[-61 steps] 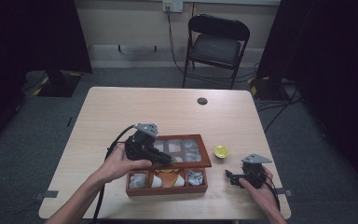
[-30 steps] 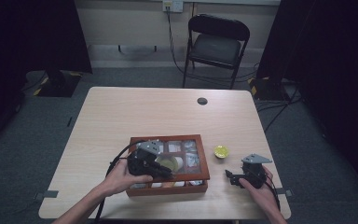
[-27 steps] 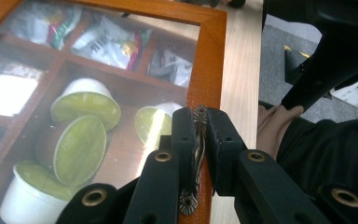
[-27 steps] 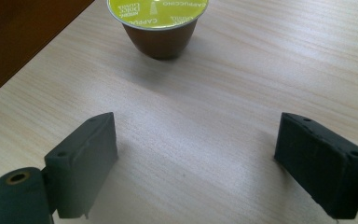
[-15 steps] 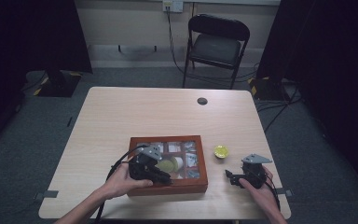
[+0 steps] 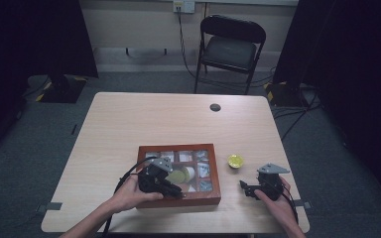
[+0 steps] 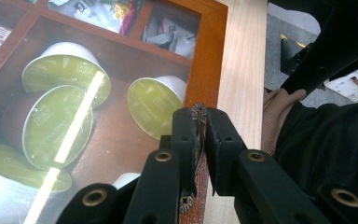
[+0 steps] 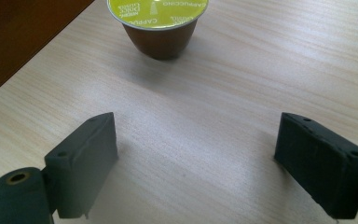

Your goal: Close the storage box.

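Gripping a small ornate metal clasp (image 7: 197, 135) at the box (image 6: 212, 193) front edge, the left tongs (image 7: 199, 122) are closed on it; the right tongs (image 8: 196, 161) rest open on the worktop (image 6: 129, 124) near a capsule (image 8: 157, 23).

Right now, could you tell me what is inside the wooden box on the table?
The wooden box has compartments behind a glass lid: green-lidded coffee capsules lie in one, and foil sachets in others. The left gripper, shut on the lid's small metal latch, hides the near compartments.
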### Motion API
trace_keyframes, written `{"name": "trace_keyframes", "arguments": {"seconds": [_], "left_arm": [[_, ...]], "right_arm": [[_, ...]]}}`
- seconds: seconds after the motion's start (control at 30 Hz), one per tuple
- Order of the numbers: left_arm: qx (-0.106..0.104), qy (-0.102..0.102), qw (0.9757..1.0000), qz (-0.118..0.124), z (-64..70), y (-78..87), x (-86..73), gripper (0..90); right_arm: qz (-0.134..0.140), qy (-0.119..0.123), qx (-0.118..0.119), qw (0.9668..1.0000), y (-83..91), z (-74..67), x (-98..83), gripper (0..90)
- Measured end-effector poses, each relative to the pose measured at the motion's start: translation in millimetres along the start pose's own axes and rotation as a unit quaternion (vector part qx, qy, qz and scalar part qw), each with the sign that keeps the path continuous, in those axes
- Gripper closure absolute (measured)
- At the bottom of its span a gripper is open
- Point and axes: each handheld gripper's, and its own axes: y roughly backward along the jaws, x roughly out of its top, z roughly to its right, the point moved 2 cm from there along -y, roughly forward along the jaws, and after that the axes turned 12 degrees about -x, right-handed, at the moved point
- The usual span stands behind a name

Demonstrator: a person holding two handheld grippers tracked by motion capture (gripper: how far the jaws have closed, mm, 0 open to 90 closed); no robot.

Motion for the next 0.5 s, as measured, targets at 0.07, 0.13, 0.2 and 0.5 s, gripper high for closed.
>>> {"name": "trace_keyframes", "arguments": {"seconds": [0.07,0.13,0.2,0.5], "left_arm": [[0.001,-0.001,1.0000,0.001,0.1,0.0,-0.5,82.5],[-0.002,0.002,1.0000,0.005,-0.6,0.2,-1.3,82.4],[-0.006,0.012,0.9998,0.018,-1.4,0.4,-2.0,82.3],[0.010,0.021,0.9975,0.066,-1.2,11.0,0.2,64.8]], "right_arm": [[0.000,0.000,0.000,1.0000,0.0,0.0,0.0,12.0],[0.000,0.000,0.000,1.0000,0.0,0.0,0.0,12.0],[0.000,0.000,0.000,1.0000,0.0,0.0,0.0,12.0],[0.000,0.000,0.000,1.0000,0.0,0.0,0.0,12.0]]}}
